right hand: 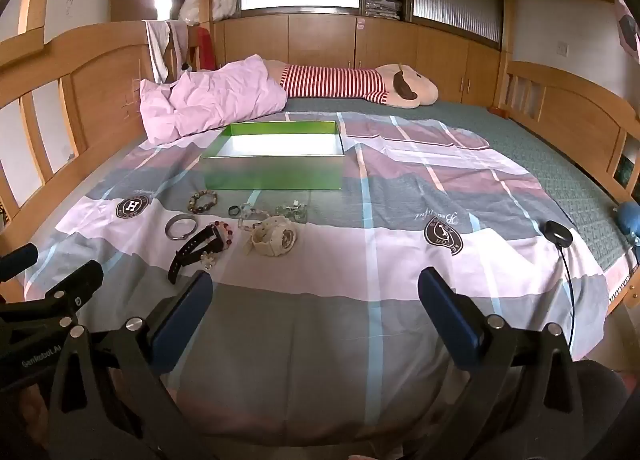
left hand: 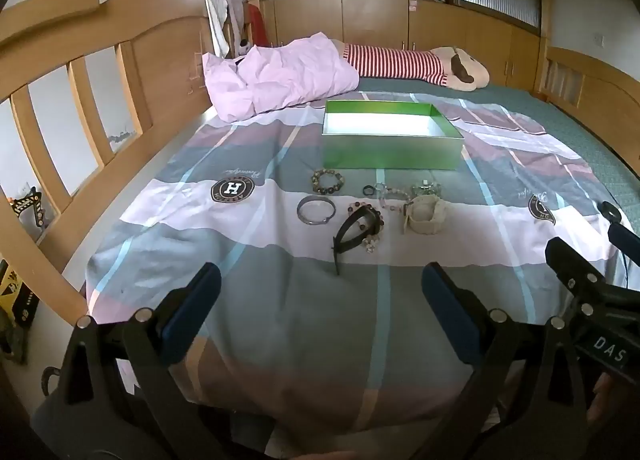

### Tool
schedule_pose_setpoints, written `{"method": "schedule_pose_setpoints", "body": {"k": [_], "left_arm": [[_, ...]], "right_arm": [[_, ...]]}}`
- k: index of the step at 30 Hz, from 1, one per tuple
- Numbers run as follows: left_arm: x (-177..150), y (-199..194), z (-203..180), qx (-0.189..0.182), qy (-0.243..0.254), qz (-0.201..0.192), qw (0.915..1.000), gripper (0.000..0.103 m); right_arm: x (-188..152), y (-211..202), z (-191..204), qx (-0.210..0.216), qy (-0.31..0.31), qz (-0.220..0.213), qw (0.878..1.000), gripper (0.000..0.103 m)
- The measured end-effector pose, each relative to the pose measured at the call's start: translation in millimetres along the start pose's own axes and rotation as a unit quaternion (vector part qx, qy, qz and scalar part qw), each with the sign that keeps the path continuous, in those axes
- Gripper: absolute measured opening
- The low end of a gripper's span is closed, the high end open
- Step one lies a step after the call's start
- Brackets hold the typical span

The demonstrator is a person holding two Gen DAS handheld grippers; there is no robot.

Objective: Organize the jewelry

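On a bed spread with a striped sheet [left hand: 248,292], a green box [left hand: 390,136] stands open-topped, and the jewelry lies in a loose cluster just in front of it. Nearest the box are a dark beaded bracelet [left hand: 328,181], a small black ring [left hand: 368,191] and some clear crystal pieces [left hand: 426,188]; nearer the camera are a silver bangle [left hand: 315,210], a black watch [left hand: 354,230] lying across a pink beaded bracelet [left hand: 370,216], and a cream watch [left hand: 422,216] just beside them. The left gripper [left hand: 320,300] hangs above the sheet short of the cluster, its blue-padded fingers spread wide and holding nothing — the right gripper [right hand: 316,300] likewise, released and empty, with the jewelry off to its left. Behind the box lie a pink duvet [left hand: 276,76] and a striped plush toy [left hand: 424,64].
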State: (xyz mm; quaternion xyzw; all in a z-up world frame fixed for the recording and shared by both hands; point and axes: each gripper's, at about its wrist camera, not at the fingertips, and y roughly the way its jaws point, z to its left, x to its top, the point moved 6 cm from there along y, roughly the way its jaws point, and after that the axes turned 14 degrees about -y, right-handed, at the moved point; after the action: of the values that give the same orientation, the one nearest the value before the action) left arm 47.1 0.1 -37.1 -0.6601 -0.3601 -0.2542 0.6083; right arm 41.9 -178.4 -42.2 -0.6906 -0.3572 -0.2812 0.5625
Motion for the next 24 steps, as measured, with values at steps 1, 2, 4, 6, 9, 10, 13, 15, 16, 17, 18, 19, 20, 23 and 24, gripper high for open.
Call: {"method": "schedule_pose_setpoints", "body": {"k": [1,2,4,6,9,10,13,15,16,17,18,19,20,23,24], "left_arm": [[0.1,-0.4,0.0,0.001,0.001,-0.002,1.0000,0.099],[0.1,-0.4,0.1,0.001,0.000,-0.001,1.0000,0.099],[-0.5,0.1,-0.7,0.000,0.000,0.001,1.0000,0.099],[-0.3,0.2,-0.4,-0.002,-0.002,0.002,1.0000,0.099],[-0.3,0.3,-0.4,-0.003,-0.003,0.002,1.0000,0.099],[-0.4,0.5,-0.6,-0.003,-0.003,0.003,1.0000,0.099],[-0.1,-0.1,-0.3,-0.003,-0.004,0.002,1.0000,0.099],[0.0,-0.1,-0.3,-0.003,-0.004,0.002,1.0000,0.099],[-0.2,0.1,-0.3,-0.004,-0.005,0.003,1.0000,0.099],[-0.2,0.0,-0.4,-0.004,-0.005,0.003,1.0000,0.099],[-0.3,0.1,-0.5,-0.003,-0.005,0.003,1.0000,0.099],[-0.2,0.0,-0.3,-0.004,-0.005,0.003,1.0000,0.099],[-0.2,0.0,-0.2,-0.004,-0.005,0.003,1.0000,0.099],[-0.2,0.1,0.0,-0.004,-0.005,0.003,1.0000,0.099],[-0.1,-0.1,0.0,-0.004,-0.005,0.003,1.0000,0.099]], "right_arm": [[-0.2,0.1,0.0,0.002,0.002,0.001,1.000,0.100],[-0.2,0.2,0.0,0.002,0.001,0.001,1.000,0.100],[0.0,0.4,0.4,0.002,0.001,0.001,1.000,0.100],[-0.1,0.2,0.0,0.003,0.004,0.000,1.000,0.100],[-0.1,0.0,-0.1,0.004,0.005,0.000,1.000,0.100],[0.0,0.0,-0.1,0.004,0.005,-0.001,1.000,0.100],[-0.3,0.0,-0.4,0.004,0.005,0.000,1.000,0.100],[-0.2,-0.1,-0.5,0.004,0.004,0.000,1.000,0.100],[-0.3,-0.3,-0.6,0.003,0.005,0.000,1.000,0.100],[-0.3,-0.5,-0.8,0.003,0.005,0.000,1.000,0.100],[-0.3,-0.5,-0.9,0.003,0.005,-0.001,1.000,0.100],[-0.3,-0.5,-0.9,0.004,0.005,-0.001,1.000,0.100],[-0.3,-0.5,-0.9,0.003,0.005,-0.001,1.000,0.100],[-0.6,-0.3,-0.9,0.004,0.005,0.000,1.000,0.101],[-0.5,-0.5,-0.8,0.003,0.004,0.000,1.000,0.100]]}}
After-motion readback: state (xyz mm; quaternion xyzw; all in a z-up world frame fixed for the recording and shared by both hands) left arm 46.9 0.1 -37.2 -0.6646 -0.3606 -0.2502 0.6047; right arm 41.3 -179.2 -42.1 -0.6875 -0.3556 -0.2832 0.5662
